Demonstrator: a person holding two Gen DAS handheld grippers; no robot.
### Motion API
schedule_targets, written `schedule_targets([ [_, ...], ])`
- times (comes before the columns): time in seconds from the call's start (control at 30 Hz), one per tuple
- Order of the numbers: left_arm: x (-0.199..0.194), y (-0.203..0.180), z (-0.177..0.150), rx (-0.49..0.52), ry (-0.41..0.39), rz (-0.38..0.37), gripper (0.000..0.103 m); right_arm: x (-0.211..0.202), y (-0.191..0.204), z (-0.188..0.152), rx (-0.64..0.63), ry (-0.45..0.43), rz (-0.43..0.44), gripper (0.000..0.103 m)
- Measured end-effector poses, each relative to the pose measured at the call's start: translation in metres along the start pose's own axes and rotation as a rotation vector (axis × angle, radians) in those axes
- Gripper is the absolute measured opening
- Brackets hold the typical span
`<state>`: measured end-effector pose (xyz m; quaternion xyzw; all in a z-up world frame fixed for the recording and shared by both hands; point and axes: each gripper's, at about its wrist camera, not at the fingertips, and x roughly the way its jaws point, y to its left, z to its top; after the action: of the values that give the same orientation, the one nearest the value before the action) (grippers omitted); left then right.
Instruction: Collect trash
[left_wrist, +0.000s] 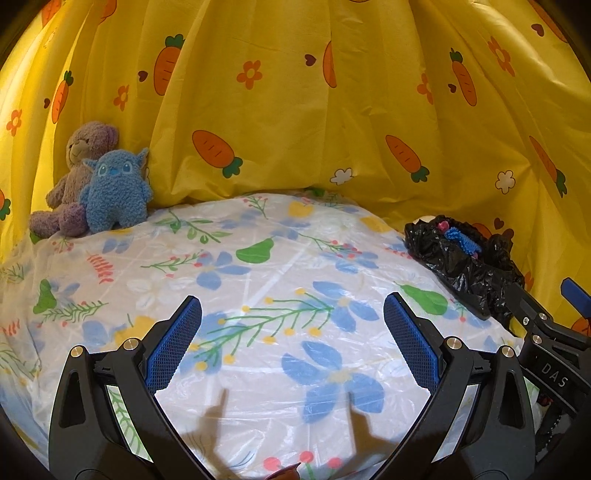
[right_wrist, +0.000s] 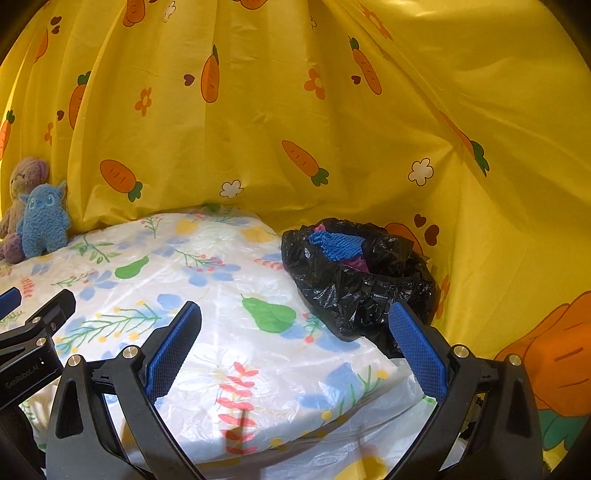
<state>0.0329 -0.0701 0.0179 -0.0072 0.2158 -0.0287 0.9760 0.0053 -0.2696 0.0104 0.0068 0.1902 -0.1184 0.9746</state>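
A black trash bag (right_wrist: 354, 284) sits open at the table's far right corner, with blue and pink scraps (right_wrist: 338, 245) inside. It also shows in the left wrist view (left_wrist: 461, 266) at the right. My left gripper (left_wrist: 291, 339) is open and empty above the floral tablecloth (left_wrist: 258, 273). My right gripper (right_wrist: 295, 347) is open and empty, with its right finger (right_wrist: 417, 350) just in front of the bag. The right gripper also shows in the left wrist view (left_wrist: 546, 314), beside the bag.
A purple teddy bear (left_wrist: 79, 173) and a blue plush monster (left_wrist: 116, 192) sit at the far left corner. A yellow carrot-print curtain (left_wrist: 332, 110) hangs behind the table and wraps round the right side. The table's front right edge (right_wrist: 332, 435) is near.
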Motion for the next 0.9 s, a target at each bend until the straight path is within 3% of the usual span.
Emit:
schedule_targets([
  [0.9, -0.0023, -0.0015, 0.0016, 0.001, -0.006, -0.011, 0.097, -0.0035, 0.0027, 0.0035, -0.005, -0.010, 0.006, 0.097],
])
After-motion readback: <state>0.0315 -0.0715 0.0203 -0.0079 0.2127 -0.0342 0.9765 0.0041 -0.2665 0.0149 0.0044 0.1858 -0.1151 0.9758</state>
